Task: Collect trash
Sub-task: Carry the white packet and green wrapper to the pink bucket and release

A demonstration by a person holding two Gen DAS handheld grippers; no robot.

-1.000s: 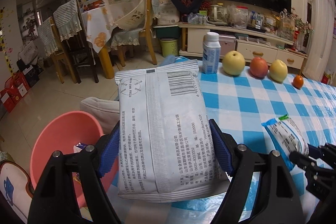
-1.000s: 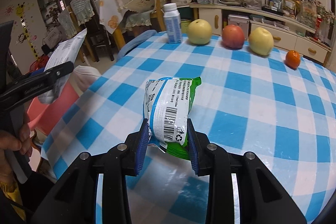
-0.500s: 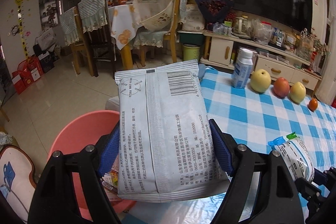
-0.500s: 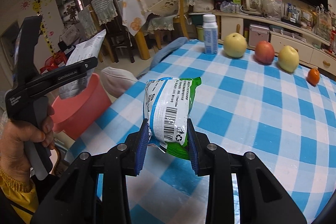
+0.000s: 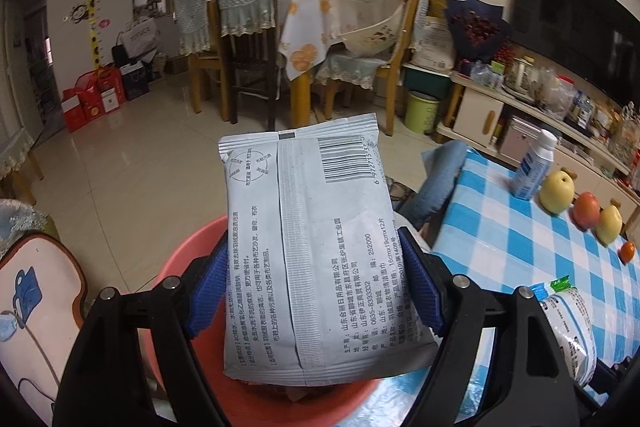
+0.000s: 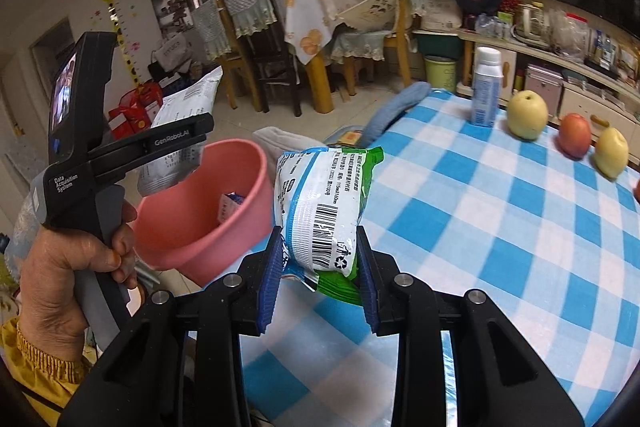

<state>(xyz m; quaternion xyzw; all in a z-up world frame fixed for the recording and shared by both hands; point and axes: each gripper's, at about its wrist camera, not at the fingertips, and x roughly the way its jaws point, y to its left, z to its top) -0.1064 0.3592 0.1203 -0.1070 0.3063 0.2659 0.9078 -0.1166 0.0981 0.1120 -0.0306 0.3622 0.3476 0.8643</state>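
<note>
Left claw clenched on grey wipes packet, held upright above pink basin off the table's left edge; right claw clenched on green-and-white wrapper, held over that same edge beside the basin rim. Risk on release: tall packet likely to tip against the rim and drop to the floor if not centred over the basin. Further risk: claws crowding the one opening and knocking together.
</note>
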